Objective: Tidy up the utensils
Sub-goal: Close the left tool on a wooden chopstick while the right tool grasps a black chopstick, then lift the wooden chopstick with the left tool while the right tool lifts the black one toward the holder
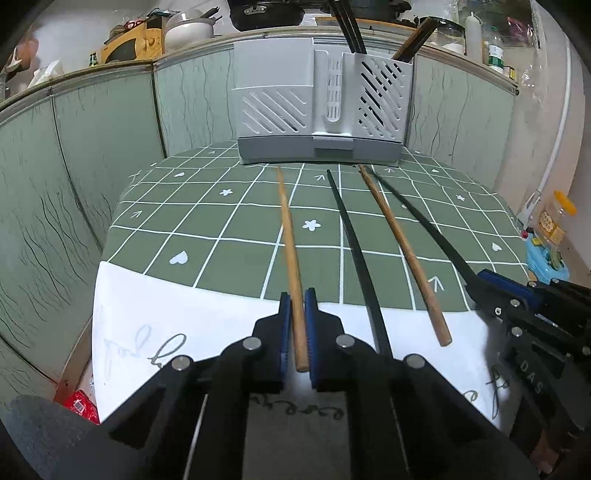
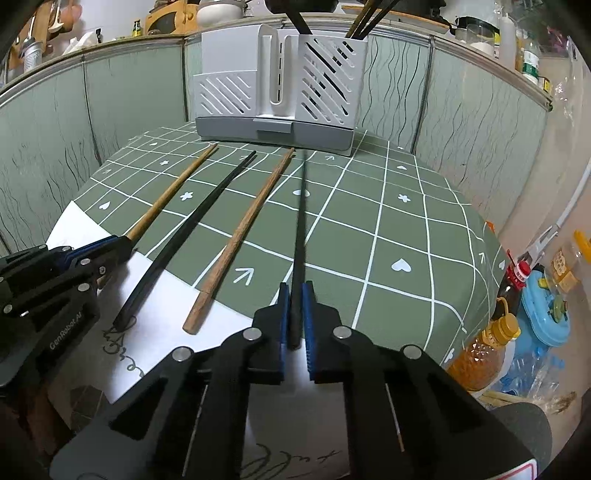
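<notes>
Four chopsticks lie side by side on the green checked tablecloth (image 1: pixel 207 229), pointing at a grey utensil holder (image 1: pixel 273 74) at the table's far edge. My left gripper (image 1: pixel 297 295) is shut on the near end of the leftmost wooden chopstick (image 1: pixel 288 229). My right gripper (image 2: pixel 294 291) is shut on the rightmost black chopstick (image 2: pixel 301 221). Between them lie a loose black chopstick (image 1: pixel 354 251) and a loose wooden chopstick (image 1: pixel 402 251). The holder's right compartment (image 2: pixel 332 81) contains several dark chopsticks (image 2: pixel 365 18). Each gripper also shows at the edge of the other's view.
A white sheet with handwriting (image 1: pixel 192 325) covers the table's near edge under the chopstick ends. Green wall panels (image 1: pixel 92 155) close in behind and to the left. Bottles (image 2: pixel 480 354) and a blue plastic item (image 2: pixel 546 314) crowd the floor at the right. A red packet (image 1: pixel 79 406) lies below left.
</notes>
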`<state>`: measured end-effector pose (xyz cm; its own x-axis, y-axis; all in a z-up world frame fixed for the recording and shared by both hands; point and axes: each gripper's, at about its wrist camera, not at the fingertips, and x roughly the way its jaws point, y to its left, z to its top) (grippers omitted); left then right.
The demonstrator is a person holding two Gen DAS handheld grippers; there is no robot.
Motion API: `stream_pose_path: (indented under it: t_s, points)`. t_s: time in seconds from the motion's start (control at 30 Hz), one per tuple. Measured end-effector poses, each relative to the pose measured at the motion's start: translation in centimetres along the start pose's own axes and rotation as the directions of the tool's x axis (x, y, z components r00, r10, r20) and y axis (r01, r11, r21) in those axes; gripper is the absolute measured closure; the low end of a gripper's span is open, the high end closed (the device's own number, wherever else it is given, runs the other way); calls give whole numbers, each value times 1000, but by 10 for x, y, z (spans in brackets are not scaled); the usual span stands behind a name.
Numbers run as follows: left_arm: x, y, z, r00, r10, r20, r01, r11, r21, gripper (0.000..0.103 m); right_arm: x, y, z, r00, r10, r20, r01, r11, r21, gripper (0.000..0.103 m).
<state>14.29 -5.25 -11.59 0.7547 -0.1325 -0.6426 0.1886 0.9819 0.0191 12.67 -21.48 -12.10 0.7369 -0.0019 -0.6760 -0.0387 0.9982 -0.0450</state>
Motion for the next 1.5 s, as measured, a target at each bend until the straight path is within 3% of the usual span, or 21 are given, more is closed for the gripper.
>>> stream_pose_path:
  t_s: [0.4,0.8,1.5]
  points:
    - [-1,3,3,1000,-14,-7,14,1000,-17,95,-5,-7,2,1000,7,9,-7,1000,27,97]
    - [-28,9,15,1000,-1,16,1,1000,-20,95,-34,-17,14,999,37,26,-38,999,35,97]
    - [-89,23,81,996,-29,81,31,999,-29,95,-97,-45,68,989,81,126,-91,993,77,97]
